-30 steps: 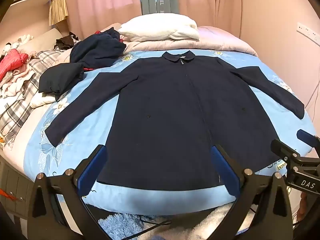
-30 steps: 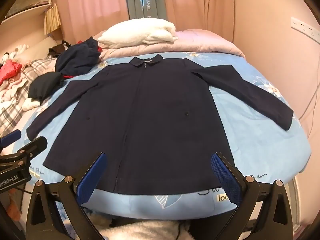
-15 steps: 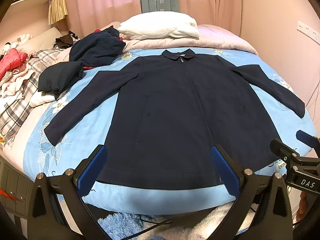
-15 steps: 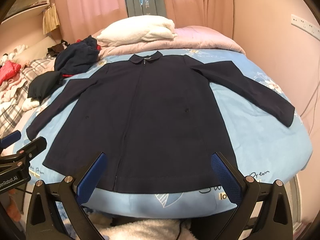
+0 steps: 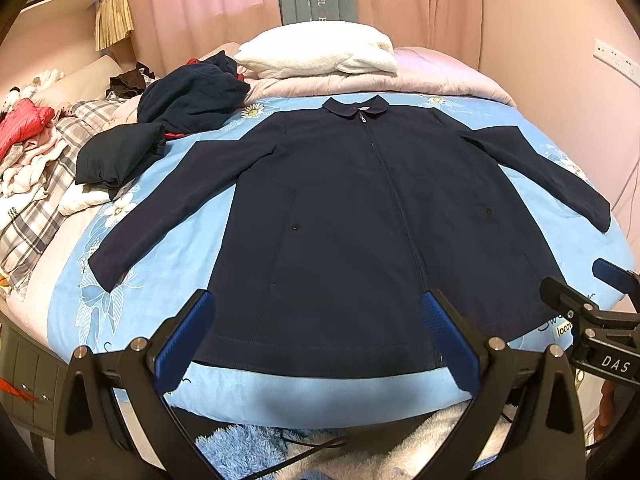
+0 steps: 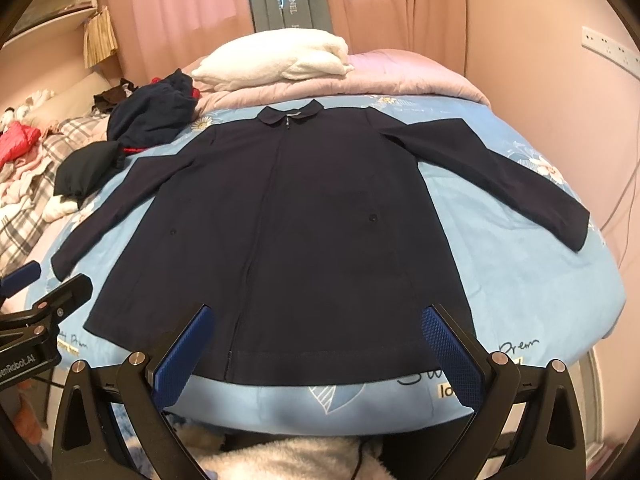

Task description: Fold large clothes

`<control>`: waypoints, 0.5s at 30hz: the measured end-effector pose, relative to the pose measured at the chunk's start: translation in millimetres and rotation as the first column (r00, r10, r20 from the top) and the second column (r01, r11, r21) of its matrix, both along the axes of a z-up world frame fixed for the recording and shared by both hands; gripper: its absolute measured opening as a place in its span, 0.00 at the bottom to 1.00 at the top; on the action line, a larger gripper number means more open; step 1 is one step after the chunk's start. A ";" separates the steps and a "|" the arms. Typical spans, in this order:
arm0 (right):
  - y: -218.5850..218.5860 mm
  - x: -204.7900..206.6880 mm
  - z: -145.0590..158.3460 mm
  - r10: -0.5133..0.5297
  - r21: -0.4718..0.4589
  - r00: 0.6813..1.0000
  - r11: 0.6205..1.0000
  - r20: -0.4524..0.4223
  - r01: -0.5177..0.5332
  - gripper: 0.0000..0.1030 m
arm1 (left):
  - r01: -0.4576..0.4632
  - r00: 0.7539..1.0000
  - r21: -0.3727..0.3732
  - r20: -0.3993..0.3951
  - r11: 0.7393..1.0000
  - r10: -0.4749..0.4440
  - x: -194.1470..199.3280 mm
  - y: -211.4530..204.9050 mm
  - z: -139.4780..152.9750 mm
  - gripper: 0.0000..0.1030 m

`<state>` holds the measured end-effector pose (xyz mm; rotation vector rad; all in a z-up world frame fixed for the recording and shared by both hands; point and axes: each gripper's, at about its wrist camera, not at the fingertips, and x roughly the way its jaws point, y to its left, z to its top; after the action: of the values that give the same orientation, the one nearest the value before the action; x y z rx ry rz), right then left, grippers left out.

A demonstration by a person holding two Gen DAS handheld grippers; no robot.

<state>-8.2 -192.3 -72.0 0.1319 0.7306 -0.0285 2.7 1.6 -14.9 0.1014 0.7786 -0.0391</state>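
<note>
Off to the left, a heap of clothes (image 5: 36, 160) is lying along the bed's edge, with one crumpled dark garment (image 5: 176, 120) sitting near the jacket's left sleeve without clearly touching it.

The left claw (image 5: 316, 336) is hanging spread wide, grasping nothing; its two blue pads (image 5: 182, 340) are hovering over the jacket's bottom hem, and whether they are touching the cloth cannot be told. The right claw (image 6: 316, 348) is likewise gaping wide and holding nothing, its pads framing the hem from the near side. Each claw is showing at the edge of the other's view, side by side and apart.

One navy jacket (image 5: 360, 220) is lying flat, front up and zipped, on the blue floral bed sheet (image 5: 280, 392). Its long axis is running away from the claws: the hem is sitting nearest them and the collar (image 5: 356, 106) is pointing toward the far end of the bed. Two sleeves are spreading outward and angling back toward the near side, one to each side. Two small dark buttons are showing on the front, one on each half.

Beyond the collar, one white folded blanket (image 5: 320, 52) is resting on a pink quilt (image 5: 420, 80). On the right, a pink wall is carrying one strip of sockets (image 6: 608, 48).
</note>
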 end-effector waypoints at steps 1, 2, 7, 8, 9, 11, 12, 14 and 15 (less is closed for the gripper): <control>-0.2 0.7 0.1 0.000 0.000 1.000 1.000 -0.002 0.000 1.00 | -0.001 1.000 0.000 0.000 1.000 0.001 0.3 -0.4 0.2 1.00; 0.5 0.6 -0.1 0.000 0.000 1.000 1.000 -0.001 0.000 1.00 | -0.002 1.000 0.001 -0.002 1.000 0.002 0.4 0.4 -0.6 1.00; -0.2 1.3 -0.3 -0.006 -0.003 1.000 1.000 0.000 0.006 1.00 | -0.001 1.000 -0.001 -0.006 1.000 0.001 0.4 1.2 -1.1 1.00; -0.4 0.9 -0.5 -0.008 -0.002 1.000 1.000 0.000 0.008 1.00 | 0.000 1.000 0.000 -0.006 1.000 0.000 0.5 0.8 -1.0 1.00; -0.6 0.6 -0.7 -0.010 -0.001 1.000 1.000 -0.001 0.010 1.00 | 0.001 1.000 0.002 -0.007 1.000 -0.001 0.9 -0.7 -0.8 1.00; -0.6 0.3 -1.2 -0.009 0.001 1.000 1.000 -0.001 0.009 1.00 | 0.000 1.000 0.002 -0.008 1.000 0.000 0.8 -0.3 -1.2 1.00; -0.2 0.2 -1.4 -0.008 0.000 1.000 1.000 -0.001 0.008 1.00 | -0.001 1.000 0.002 -0.008 1.000 0.001 1.0 -0.7 -1.2 1.00; 1.0 -0.4 -1.3 -0.006 -0.004 1.000 1.000 -0.002 0.006 1.00 | -0.003 1.000 0.004 -0.010 1.000 0.003 1.9 -1.6 -1.5 1.00; 1.3 -0.4 -1.3 -0.005 -0.005 1.000 1.000 -0.002 0.005 1.00 | -0.004 1.000 0.003 -0.012 1.000 0.004 2.1 -1.2 -1.8 1.00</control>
<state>-8.6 -191.0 -73.3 0.1287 0.7323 -0.0351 4.8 0.4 -16.7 0.1025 0.7906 -0.0348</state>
